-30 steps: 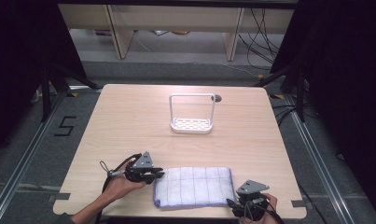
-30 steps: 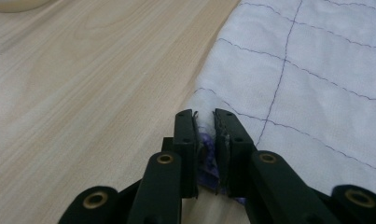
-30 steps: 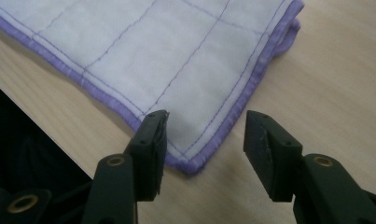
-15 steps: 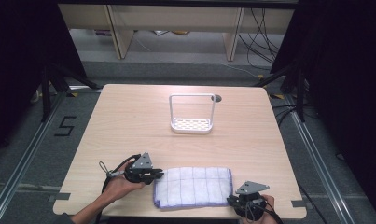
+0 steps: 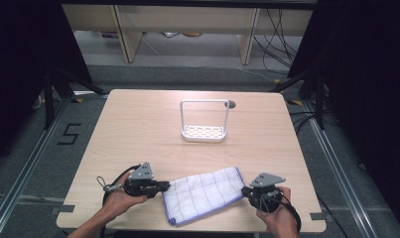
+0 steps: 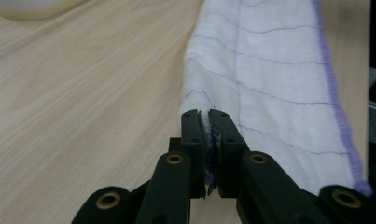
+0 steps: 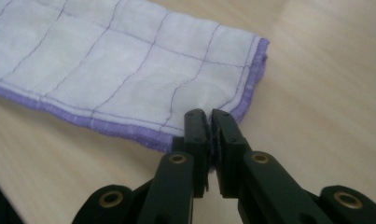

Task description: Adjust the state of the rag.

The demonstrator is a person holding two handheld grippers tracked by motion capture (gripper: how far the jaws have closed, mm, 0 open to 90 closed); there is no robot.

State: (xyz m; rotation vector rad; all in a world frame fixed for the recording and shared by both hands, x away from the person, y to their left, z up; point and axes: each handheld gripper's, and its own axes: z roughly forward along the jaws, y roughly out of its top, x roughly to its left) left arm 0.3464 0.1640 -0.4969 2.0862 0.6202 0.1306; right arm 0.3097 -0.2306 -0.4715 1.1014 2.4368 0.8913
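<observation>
- Left gripper (image 6: 208, 122) jaws clamp the cloth's (image 5: 203, 193) left edge.
- Right gripper (image 7: 210, 122) jaws pinch its right corner.
- The cloth lies slanted along the table's (image 5: 138, 134) near edge, a white rack (image 5: 204, 121) standing farther off.

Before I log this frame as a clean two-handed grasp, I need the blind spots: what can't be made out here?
- White cloth with purple grid and hem: the pinched edges, hidden by the closed jaws of the left gripper and right gripper.
- White wire-handled rack: contents, too small in the high view; cut off and blurred in the left gripper view.
- Dark round spot behind the rack: too small to identify.
</observation>
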